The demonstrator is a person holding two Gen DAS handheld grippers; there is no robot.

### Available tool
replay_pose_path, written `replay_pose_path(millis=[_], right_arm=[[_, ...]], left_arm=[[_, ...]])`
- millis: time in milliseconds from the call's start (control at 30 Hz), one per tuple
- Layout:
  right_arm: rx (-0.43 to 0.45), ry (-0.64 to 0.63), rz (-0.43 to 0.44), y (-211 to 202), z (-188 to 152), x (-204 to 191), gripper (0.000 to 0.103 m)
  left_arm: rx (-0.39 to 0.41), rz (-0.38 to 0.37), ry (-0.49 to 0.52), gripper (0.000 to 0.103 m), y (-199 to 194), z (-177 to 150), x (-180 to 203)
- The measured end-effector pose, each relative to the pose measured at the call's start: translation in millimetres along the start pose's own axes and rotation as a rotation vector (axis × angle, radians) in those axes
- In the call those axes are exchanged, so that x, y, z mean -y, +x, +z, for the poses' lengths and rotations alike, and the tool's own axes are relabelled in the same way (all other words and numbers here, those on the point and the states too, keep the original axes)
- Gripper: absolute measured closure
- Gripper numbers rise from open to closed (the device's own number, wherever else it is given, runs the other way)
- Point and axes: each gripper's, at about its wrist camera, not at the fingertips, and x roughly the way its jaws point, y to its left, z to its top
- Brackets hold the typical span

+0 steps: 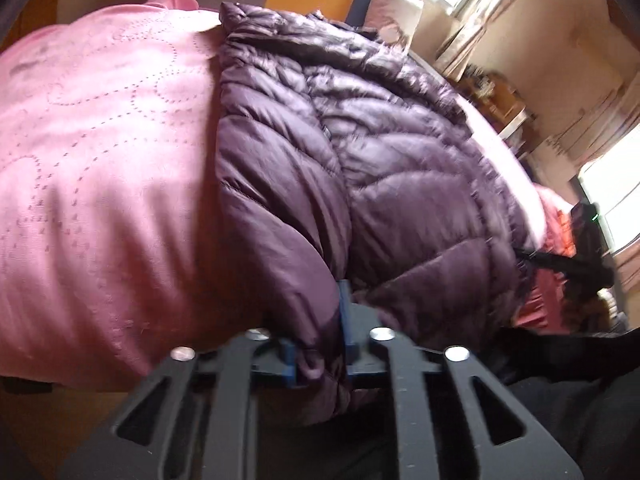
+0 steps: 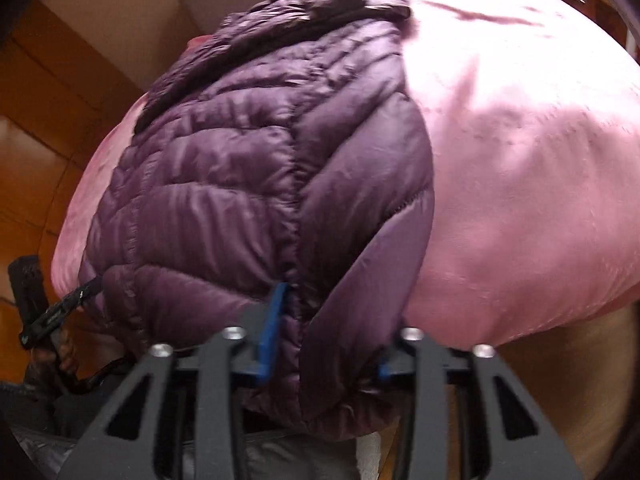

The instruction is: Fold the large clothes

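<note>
Left wrist view: one dark purple quilted jacket (image 1: 360, 152) lies on a pink bedspread (image 1: 100, 160) that covers a bed. Its long axis runs away from the camera, from the hem at the near edge of the bed to the collar end at the far side, leaning a little to the left in this view. The left tool (image 1: 320, 344) is pinching a fold of the jacket's near edge; the puffy cloth bulges out between the two blue pads (image 1: 345, 312), which press on it from either side. At the right border the other tool shows as a dark shape (image 1: 576, 268) at the jacket's far corner, blurred.

In the right wrist view the same jacket (image 2: 224, 168) stretches up and away, its far end with a dark collar or hood part near the top of the frame. One seam or zip line runs along its length from the tool toward that end. The right tool (image 2: 320, 344) is likewise clamped on the near hem, cloth bunched between its blue pads (image 2: 274, 320). The bedspread (image 2: 520, 140) spreads to the right of the jacket. At the left border the left tool (image 2: 52, 312) appears dark at the hem's other corner. Wooden floor (image 2: 36, 128) shows beyond the bed.
</note>
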Motion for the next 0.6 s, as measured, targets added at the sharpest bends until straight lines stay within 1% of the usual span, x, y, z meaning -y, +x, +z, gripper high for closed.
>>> replay_pose_path(millis=[33,67,100,167,200,267,333,400,433,533,600], right_arm=[[0.011,-0.011,0.02,-3.0,3.0,-4.6,0.089],[0.028,-0.015,0.047,-9.0,7.6,-8.7,0.09],[0.049,-0.013,0.072,-14.1,12.5,-11.4,0.091],[0.097,0.0,0.124,-26.2,22.7,-14.8,0.092],[0.126,0.01,0.152,-32.2,29.4,-15.5,0.092],[0.179,0.041,0.202,-41.1,45.1,-14.6,0.093],[0.224,0.084,0.242,-46.0,61.3,-10.1,0.093],[0.262,0.14,0.278,-46.8,78.7,-1.4,0.093],[0.272,0.165,0.287,-46.6,89.2,2.4,0.093],[0.286,0.215,0.297,-40.6,120.2,16.3,0.093],[0.281,0.257,0.289,-30.7,139.3,28.2,0.092]], left_arm=[[0.018,-0.041,-0.014,0.093,-5.5,3.5,-1.1],[0.044,-0.085,-0.022,0.093,-13.2,8.0,-1.3],[0.058,-0.109,-0.024,0.093,-17.3,11.0,-1.1],[0.117,-0.19,-0.04,0.093,-33.5,24.0,-0.8],[0.143,-0.22,-0.049,0.093,-39.5,30.4,-0.8],[0.186,-0.254,-0.081,0.093,-46.2,43.6,-3.1],[0.224,-0.314,-0.14,0.093,-47.2,63.3,-9.3],[0.252,-0.349,-0.166,0.093,-44.1,80.2,-11.7],[0.258,-0.354,-0.17,0.093,-42.2,86.8,-11.7],[0.277,-0.353,-0.193,0.093,-33.4,114.8,-17.3],[0.28,-0.338,-0.234,0.093,-25.3,131.1,-25.7]])
